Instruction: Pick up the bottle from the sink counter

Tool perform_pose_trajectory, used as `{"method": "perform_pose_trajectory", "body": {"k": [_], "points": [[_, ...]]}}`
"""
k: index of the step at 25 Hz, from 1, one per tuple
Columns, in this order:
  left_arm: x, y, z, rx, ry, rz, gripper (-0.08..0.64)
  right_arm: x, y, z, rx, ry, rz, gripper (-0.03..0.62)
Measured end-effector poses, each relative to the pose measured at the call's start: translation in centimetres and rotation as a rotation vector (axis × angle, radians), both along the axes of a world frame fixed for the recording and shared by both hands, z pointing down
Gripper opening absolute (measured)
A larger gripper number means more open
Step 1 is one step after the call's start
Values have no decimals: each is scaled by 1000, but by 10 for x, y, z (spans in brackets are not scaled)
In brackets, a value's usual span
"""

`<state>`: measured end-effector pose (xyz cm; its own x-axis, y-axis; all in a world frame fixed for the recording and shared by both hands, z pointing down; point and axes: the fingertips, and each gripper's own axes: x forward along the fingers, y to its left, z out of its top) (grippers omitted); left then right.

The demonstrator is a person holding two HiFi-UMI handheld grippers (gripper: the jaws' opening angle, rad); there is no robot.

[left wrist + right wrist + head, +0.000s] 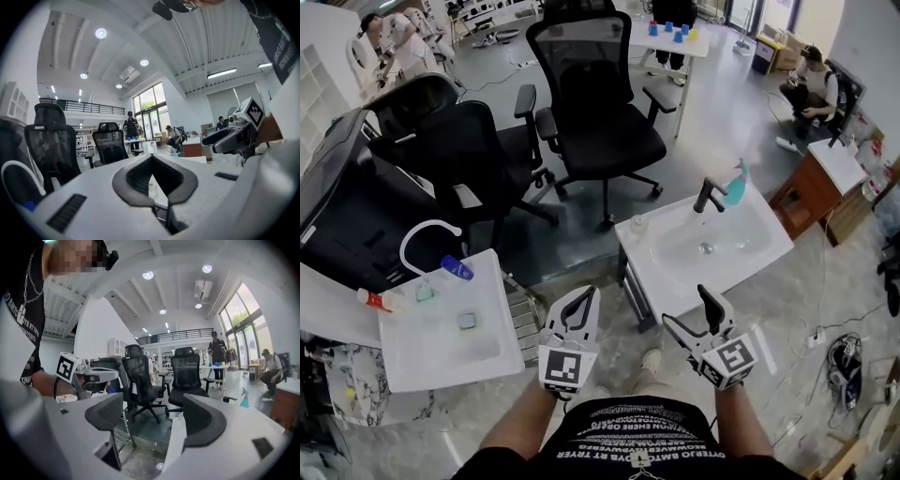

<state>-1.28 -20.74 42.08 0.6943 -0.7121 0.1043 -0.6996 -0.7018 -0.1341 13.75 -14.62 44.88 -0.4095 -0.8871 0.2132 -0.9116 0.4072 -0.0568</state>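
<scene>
Head view: Both grippers are held low and close to the body, well apart from any target, so the reach has not begun. The left gripper (584, 298) has its tips together and carries nothing. The right gripper (686, 307) is spread wide, probably made ready for the grasp. Ahead stands the white desk (769, 248) with its basin. A small clear bottle (637, 223) stands upright on the desk's near-left corner, the easiest spot to approach. A teal spray bottle (736, 186) stands just beside the faucet (708, 195). I cannot tell which bottle is meant; I judge the small one.

Left gripper view: The pads meet at the tip, leaving only their hollow. A pale shape shows through it, far off, possibly the small clear bottle.

Right gripper view: The jaws stand far apart with nothing between them. The desk edge lies beyond, and the spray bottle is at the right.
</scene>
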Motion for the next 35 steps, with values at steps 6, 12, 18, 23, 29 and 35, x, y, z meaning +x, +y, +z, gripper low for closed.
{"method": "perform_pose_trajectory", "body": {"k": [6,12,18,23,29,35], "points": [[45,-39,-11,21,23,-51,2,42,-50,-6,15,-4,-62,371],[83,-65,-18,30,32,-104,2,79,-87,-5,24,-11,-138,371],[93,-78,-12,11,23,-185,2,105,-116,12,-5,4,-179,371],[86,-90,-3,-1,-1,-236,2,114,-139,46,-70,28,-193,371],[76,-117,6,-17,-10,-262,2,110,-173,94,-136,27,-210,371],[77,-169,18,-25,-31,-234,2,106,-221,123,-143,0,-190,371]]}}
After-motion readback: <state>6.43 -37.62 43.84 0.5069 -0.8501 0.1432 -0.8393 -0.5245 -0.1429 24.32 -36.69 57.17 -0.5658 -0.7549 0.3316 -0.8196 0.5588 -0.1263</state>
